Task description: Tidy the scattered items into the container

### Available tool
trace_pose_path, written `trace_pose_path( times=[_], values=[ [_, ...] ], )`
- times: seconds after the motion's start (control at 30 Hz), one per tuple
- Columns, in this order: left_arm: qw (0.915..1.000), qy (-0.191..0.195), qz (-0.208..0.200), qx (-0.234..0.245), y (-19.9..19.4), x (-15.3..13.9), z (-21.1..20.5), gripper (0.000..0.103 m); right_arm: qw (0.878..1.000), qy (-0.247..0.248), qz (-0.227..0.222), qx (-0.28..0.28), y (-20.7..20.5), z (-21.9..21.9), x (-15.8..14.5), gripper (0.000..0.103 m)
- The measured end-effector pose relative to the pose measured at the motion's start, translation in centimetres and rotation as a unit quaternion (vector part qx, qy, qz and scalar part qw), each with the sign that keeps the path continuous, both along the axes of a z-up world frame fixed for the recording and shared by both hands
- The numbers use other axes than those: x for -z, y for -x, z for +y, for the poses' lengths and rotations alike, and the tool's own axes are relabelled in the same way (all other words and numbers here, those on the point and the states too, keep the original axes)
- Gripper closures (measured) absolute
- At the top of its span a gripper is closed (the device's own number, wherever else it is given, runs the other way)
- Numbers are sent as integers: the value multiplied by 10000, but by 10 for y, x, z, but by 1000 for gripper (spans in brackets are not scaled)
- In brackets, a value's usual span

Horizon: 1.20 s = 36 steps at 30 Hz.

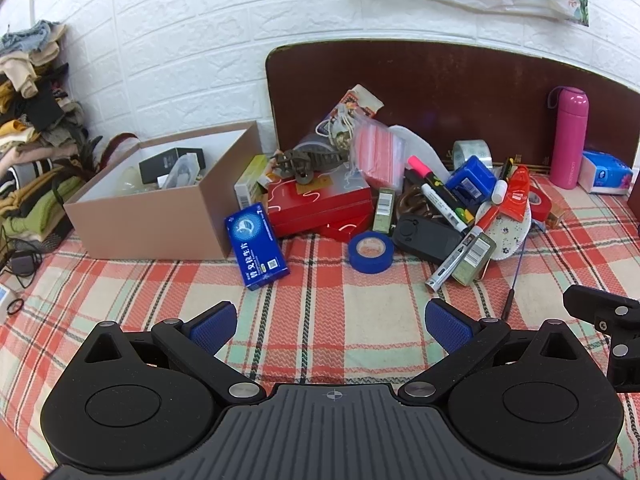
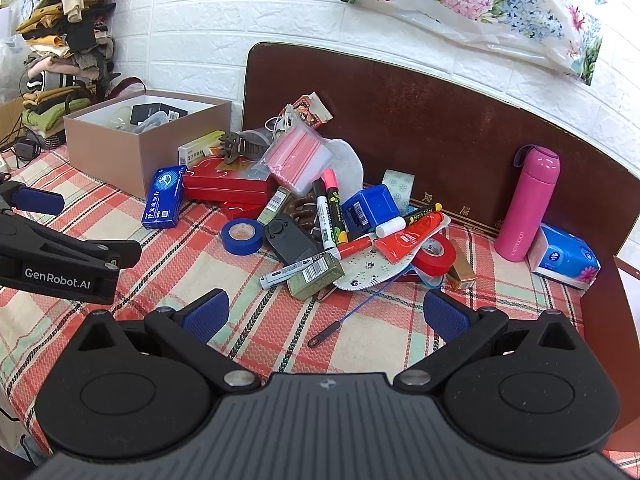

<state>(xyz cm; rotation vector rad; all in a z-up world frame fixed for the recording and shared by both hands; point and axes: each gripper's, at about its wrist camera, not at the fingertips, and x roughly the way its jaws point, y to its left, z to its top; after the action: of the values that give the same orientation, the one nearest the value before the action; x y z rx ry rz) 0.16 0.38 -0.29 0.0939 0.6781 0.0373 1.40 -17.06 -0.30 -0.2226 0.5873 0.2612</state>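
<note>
A brown cardboard box [image 1: 152, 216] [image 2: 120, 148] stands open at the left, with a few items inside. A pile of scattered items lies to its right on the plaid cloth: a blue medicine box [image 1: 256, 246] [image 2: 164, 196], red boxes [image 1: 320, 200], a blue tape roll [image 1: 370, 252] [image 2: 242, 236], a black device [image 1: 426, 236] [image 2: 290, 240], markers [image 2: 330, 208], a red tape roll [image 2: 436, 256]. My left gripper [image 1: 332, 322] is open and empty, short of the pile. My right gripper [image 2: 326, 314] is open and empty above a thin blue cord [image 2: 348, 312].
A pink bottle [image 1: 568, 136] [image 2: 528, 204] and a tissue pack [image 2: 564, 258] stand at the right by the dark headboard [image 1: 440, 88]. Folded clothes [image 1: 32, 140] are stacked at the left. The left gripper's body [image 2: 60, 252] shows at the left of the right wrist view.
</note>
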Motion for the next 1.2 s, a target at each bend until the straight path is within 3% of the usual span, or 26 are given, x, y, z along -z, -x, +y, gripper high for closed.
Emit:
trace_pose_path(
  times=[1.2],
  values=[
    [9997,11,256,-34,-29,15,5,0,9996,36,277,-38,-32,3,8,0]
  ],
)
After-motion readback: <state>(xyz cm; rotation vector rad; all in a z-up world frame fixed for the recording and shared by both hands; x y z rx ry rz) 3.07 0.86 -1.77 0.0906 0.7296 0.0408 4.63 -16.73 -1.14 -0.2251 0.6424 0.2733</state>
